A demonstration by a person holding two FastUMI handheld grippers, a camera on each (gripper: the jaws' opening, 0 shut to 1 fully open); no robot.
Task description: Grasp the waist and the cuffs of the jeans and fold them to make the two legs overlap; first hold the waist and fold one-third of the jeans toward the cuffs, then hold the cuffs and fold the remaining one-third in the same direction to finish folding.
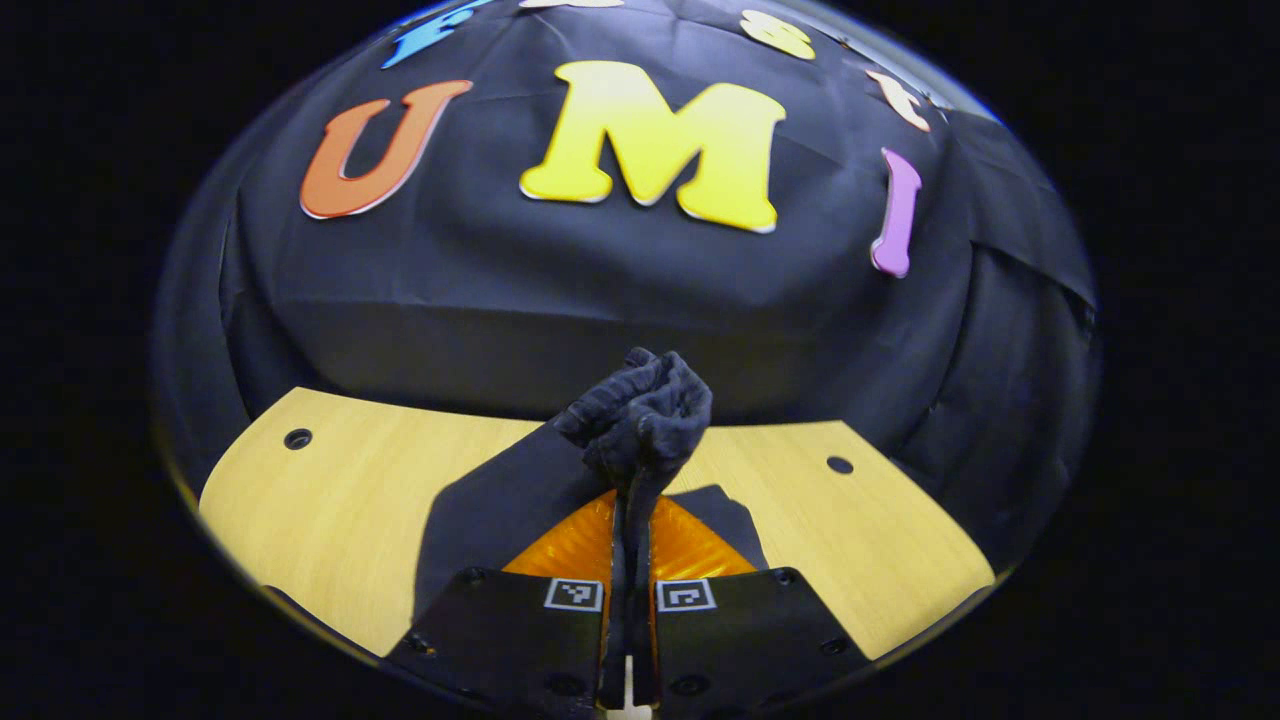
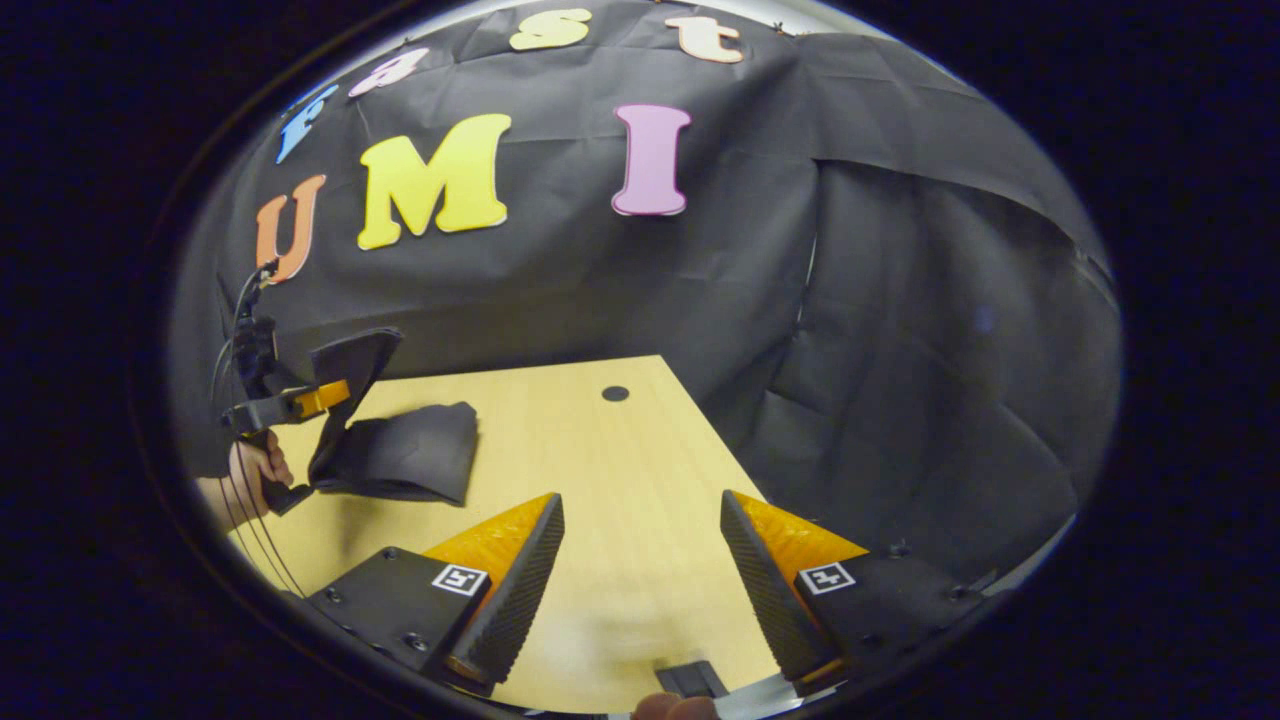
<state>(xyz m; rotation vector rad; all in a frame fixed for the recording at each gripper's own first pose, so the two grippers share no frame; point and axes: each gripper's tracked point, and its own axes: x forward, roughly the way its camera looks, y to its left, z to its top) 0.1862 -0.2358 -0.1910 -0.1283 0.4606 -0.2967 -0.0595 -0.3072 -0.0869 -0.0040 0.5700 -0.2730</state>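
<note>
Left tool [image 1: 630, 560] pinches bunched jeans [image 1: 640, 410] above table [image 1: 330, 490].

Pale wooden table [image 2: 640, 480] with perhaps three small dark holes [image 2: 615, 394].

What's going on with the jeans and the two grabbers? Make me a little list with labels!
left gripper: shut on a bunched part of the jeans, lifted off the table
jeans: dark; one end raised by the left gripper, the rest resting on the table
right gripper: open, holding nothing, over bare table to the right of the jeans
table: light wood with small round holes
hand: gripping the left gripper's handle, seen in the right gripper view
fold state: which end is held cannot be told
</note>
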